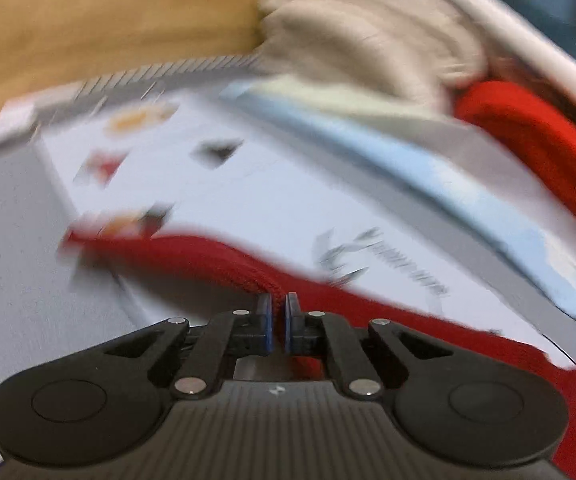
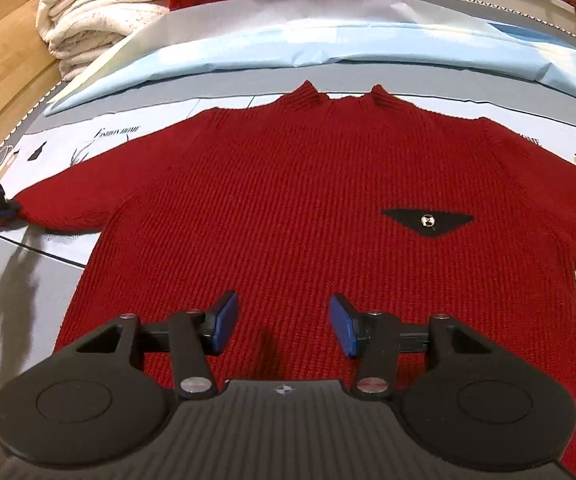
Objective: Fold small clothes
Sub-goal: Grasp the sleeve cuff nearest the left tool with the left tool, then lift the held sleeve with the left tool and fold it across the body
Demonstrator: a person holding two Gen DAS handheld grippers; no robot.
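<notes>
Red sweater (image 2: 307, 216) lies flat on my printed sheet (image 2: 68, 148), collar far, hem near, sleeves spread left-right. My left gripper (image 1: 278, 308) is pinched closed on the left sleeve cuff (image 2: 20, 208); that view is blurred. My right gripper (image 2: 284, 324) hovers over the hem, fingers wide apart, holding nothing.

Your right hand-held gripper (image 2: 283, 322) hovers with its blue pads spread apart over the lower body of the red sweater (image 2: 307, 208), which lies flat, face up, on the printed sheet (image 2: 68, 148). At the left edge, your left hand-held gripper (image 2: 2, 213) pinches the sleeve cuff.
</notes>
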